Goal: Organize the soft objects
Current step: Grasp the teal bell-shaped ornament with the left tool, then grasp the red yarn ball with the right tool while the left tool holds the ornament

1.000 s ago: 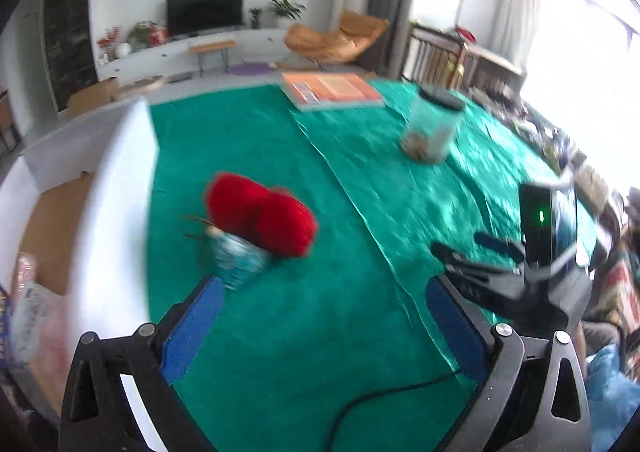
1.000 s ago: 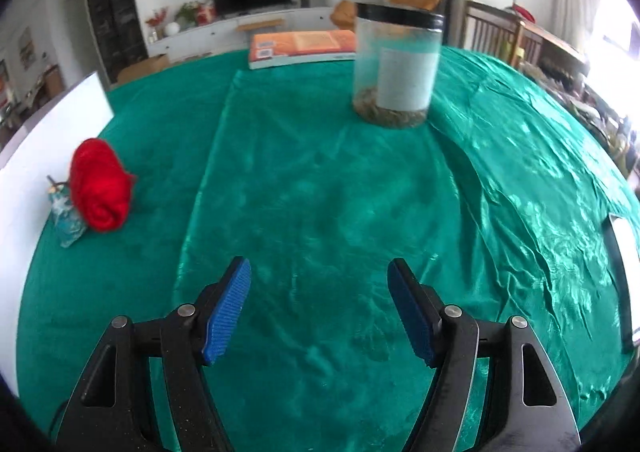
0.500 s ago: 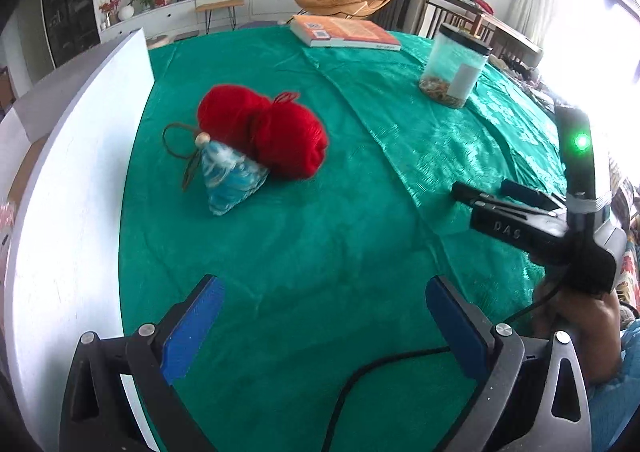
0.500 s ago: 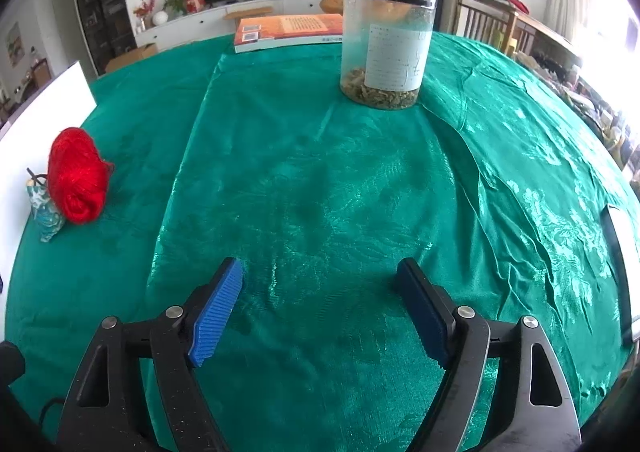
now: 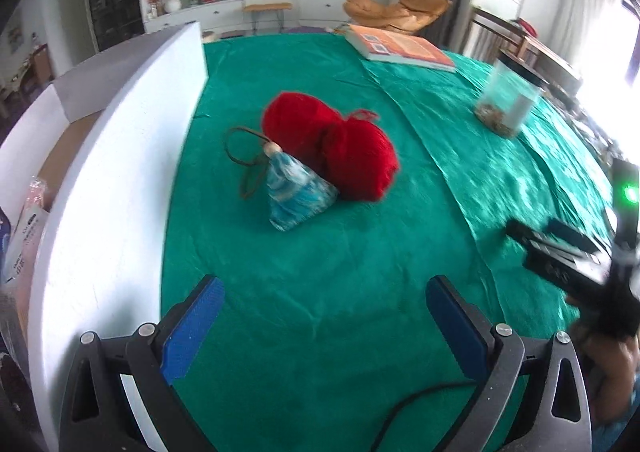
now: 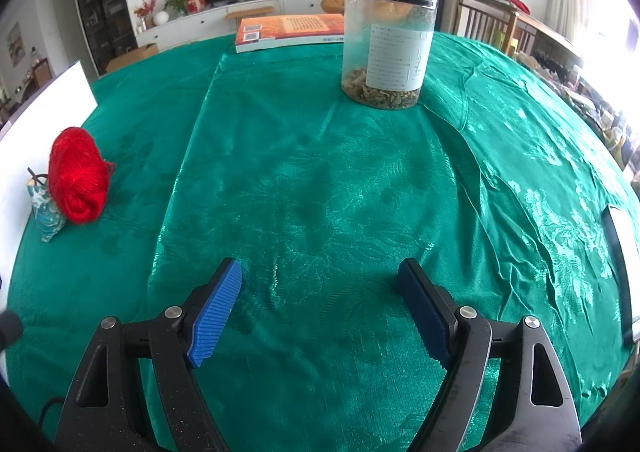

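The left gripper (image 5: 320, 316) is standing wide open, holding nothing. The red yarn skeins (image 5: 340, 147) and blue fabric pouch (image 5: 296, 191) are lying at its 12 o'clock, touching each other. The right gripper (image 6: 320, 292), also open and empty, is sitting farther off.

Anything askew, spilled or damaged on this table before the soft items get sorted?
Nothing spilled or broken. The green tablecloth is rumpled, with ridges near the clear jar, which stands upright, lid on. The red yarn and the blue pouch lie touching, the pouch's cord loose beside it.
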Demonstrator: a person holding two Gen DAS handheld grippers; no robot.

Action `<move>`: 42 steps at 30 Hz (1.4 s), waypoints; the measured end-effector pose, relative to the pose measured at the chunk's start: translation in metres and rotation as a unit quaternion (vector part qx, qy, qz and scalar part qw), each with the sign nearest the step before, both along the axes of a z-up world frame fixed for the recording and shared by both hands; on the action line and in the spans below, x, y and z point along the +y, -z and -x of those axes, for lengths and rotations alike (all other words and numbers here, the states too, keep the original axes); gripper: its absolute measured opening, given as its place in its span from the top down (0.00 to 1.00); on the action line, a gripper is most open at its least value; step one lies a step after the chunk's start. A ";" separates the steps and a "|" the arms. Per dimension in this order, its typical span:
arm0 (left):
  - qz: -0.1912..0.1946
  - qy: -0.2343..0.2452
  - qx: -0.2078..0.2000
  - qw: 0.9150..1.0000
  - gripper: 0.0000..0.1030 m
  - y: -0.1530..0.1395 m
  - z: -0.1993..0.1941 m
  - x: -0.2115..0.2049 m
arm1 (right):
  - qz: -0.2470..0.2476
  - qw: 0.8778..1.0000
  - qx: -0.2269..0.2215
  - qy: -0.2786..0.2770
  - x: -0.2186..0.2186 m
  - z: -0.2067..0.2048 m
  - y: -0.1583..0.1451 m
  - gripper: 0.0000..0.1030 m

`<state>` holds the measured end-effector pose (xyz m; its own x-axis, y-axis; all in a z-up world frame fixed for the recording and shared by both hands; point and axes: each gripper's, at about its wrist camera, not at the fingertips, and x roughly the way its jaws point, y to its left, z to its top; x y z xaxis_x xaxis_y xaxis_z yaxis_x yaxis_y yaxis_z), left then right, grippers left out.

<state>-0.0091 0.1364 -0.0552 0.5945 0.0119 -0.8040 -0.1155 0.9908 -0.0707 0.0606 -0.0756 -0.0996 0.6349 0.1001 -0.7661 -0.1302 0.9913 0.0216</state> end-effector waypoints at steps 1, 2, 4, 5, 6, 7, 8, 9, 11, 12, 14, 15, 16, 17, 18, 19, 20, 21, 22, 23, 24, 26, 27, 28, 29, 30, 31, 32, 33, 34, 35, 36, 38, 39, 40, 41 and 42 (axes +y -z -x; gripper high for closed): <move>-0.009 -0.015 -0.002 1.000 0.03 0.000 -0.004 0.003 | 0.000 1.000 0.000 0.000 0.000 0.000 0.000 0.19; -0.016 -0.030 -0.005 0.999 0.03 0.001 -0.009 0.006 | 0.000 1.000 0.000 0.000 0.000 0.000 0.000 0.19; -0.031 -0.048 -0.012 0.998 0.03 0.006 -0.019 0.007 | 0.000 1.000 0.000 0.000 0.000 0.000 0.000 0.19; -0.043 -0.057 -0.015 0.997 0.03 0.010 -0.025 0.007 | 0.000 1.000 0.000 0.000 0.000 0.000 0.000 0.19; -0.050 -0.060 -0.018 0.997 0.03 0.012 -0.031 0.007 | 0.000 1.000 0.000 0.000 0.000 0.000 0.000 0.19; -0.059 -0.065 -0.018 0.996 0.03 0.017 -0.040 0.008 | 0.000 1.000 0.000 0.000 0.000 0.000 0.000 0.19; -0.063 -0.071 -0.017 0.995 0.03 0.020 -0.047 0.009 | 0.000 1.000 0.000 0.000 0.000 0.000 0.000 0.19; -0.061 -0.078 -0.017 0.995 0.03 0.024 -0.055 0.012 | 0.000 1.000 0.000 0.000 0.000 0.000 0.000 0.19; -0.045 -0.085 -0.015 0.995 0.09 0.030 -0.068 0.019 | 0.000 1.000 0.000 0.000 0.000 0.000 0.000 0.19; -0.031 -0.084 -0.010 0.996 0.20 0.034 -0.072 0.022 | 0.000 1.000 0.000 0.000 0.000 0.000 0.000 0.19; -0.032 -0.077 -0.016 0.996 0.60 0.033 -0.071 0.022 | 0.000 1.000 0.000 0.000 0.000 0.000 0.000 0.19; -0.025 -0.063 -0.014 0.998 0.60 0.033 -0.069 0.020 | 0.000 1.000 0.000 0.000 0.000 0.000 0.000 0.19; -0.009 -0.046 -0.013 0.999 0.60 0.032 -0.063 0.019 | 0.000 1.000 0.000 0.000 0.000 0.000 0.000 0.19; -0.005 -0.036 -0.013 0.999 0.60 0.031 -0.058 0.018 | 0.000 1.000 0.000 -0.001 0.001 0.001 0.000 0.18; -0.004 -0.016 -0.012 1.000 0.60 0.030 -0.050 0.012 | 0.000 1.000 0.000 -0.001 0.001 0.001 -0.001 0.18; -0.006 0.004 -0.010 1.000 0.60 0.028 -0.043 0.006 | 0.000 1.000 0.000 -0.001 0.001 0.002 -0.001 0.18; -0.013 0.032 -0.004 0.999 0.60 0.029 -0.036 -0.003 | 0.000 1.000 0.000 -0.001 0.001 0.002 -0.001 0.18; -0.022 0.050 0.002 0.998 0.60 0.030 -0.032 -0.009 | 0.000 1.000 0.000 -0.001 0.001 0.002 -0.001 0.18; -0.033 0.065 0.008 0.997 0.60 0.032 -0.028 -0.015 | 0.000 1.000 0.000 -0.002 0.001 0.002 -0.001 0.18; -0.051 0.072 0.001 0.996 0.60 0.032 -0.025 -0.021 | 0.000 1.000 0.000 -0.002 0.001 0.002 -0.001 0.18; -0.059 0.074 -0.001 0.996 0.60 0.032 -0.025 -0.024 | 0.000 1.000 0.001 -0.002 0.002 0.002 -0.001 0.18; -0.054 0.071 -0.001 0.996 0.60 0.032 -0.028 -0.026 | -0.001 1.000 0.000 -0.002 0.001 0.002 -0.001 0.18; -0.050 0.069 0.000 0.996 0.60 0.032 -0.030 -0.026 | -0.001 1.000 0.001 -0.002 0.002 0.002 -0.001 0.18; -0.049 0.068 0.000 0.997 0.60 0.032 -0.032 -0.025 | -0.001 1.000 0.000 -0.002 0.002 0.002 -0.001 0.18; -0.050 0.068 0.000 0.996 0.60 0.032 -0.033 -0.027 | -0.001 1.000 0.000 -0.002 0.002 0.002 -0.001 0.18; -0.051 0.069 -0.001 0.996 0.60 0.032 -0.032 -0.027 | -0.001 1.000 0.001 -0.002 0.002 0.002 -0.001 0.18; -0.053 0.070 -0.002 0.996 0.60 0.032 -0.030 -0.028 | 0.000 1.000 0.001 -0.002 0.002 0.002 -0.001 0.18; -0.054 0.070 -0.002 0.996 0.60 0.032 -0.030 -0.028 | 0.000 1.000 0.000 -0.002 0.002 0.002 -0.001 0.18; -0.055 0.069 -0.002 0.996 0.60 0.032 -0.028 -0.029 | -0.001 1.000 0.001 -0.002 0.002 0.002 -0.001 0.18; -0.056 0.069 -0.002 0.996 0.60 0.032 -0.028 -0.029 | 0.000 1.000 0.001 -0.002 0.002 0.002 -0.001 0.18; -0.056 0.068 -0.003 0.996 0.60 0.032 -0.027 -0.030 | -0.001 1.000 0.001 -0.002 0.002 0.002 -0.001 0.18; -0.056 0.068 -0.003 0.996 0.60 0.032 -0.027 -0.030 | -0.001 1.000 0.001 -0.002 0.002 0.002 -0.001 0.18; -0.055 0.067 -0.003 0.996 0.60 0.033 -0.026 -0.030 | -0.001 1.000 0.001 -0.002 0.002 0.002 -0.001 0.18; -0.055 0.067 -0.004 0.996 0.60 0.033 -0.026 -0.030 | -0.001 1.000 0.001 -0.002 0.002 0.002 -0.001 0.18; -0.056 0.067 -0.004 0.996 0.60 0.033 -0.026 -0.030 | -0.001 1.000 0.001 -0.002 0.002 0.002 -0.001 0.18; -0.056 0.067 -0.004 0.996 0.60 0.032 -0.026 -0.030 | 0.000 1.000 0.001 -0.002 0.002 0.002 -0.001 0.18; -0.056 0.066 -0.004 0.996 0.60 0.032 -0.026 -0.030 | 0.000 1.000 0.001 -0.002 0.002 0.002 -0.001 0.18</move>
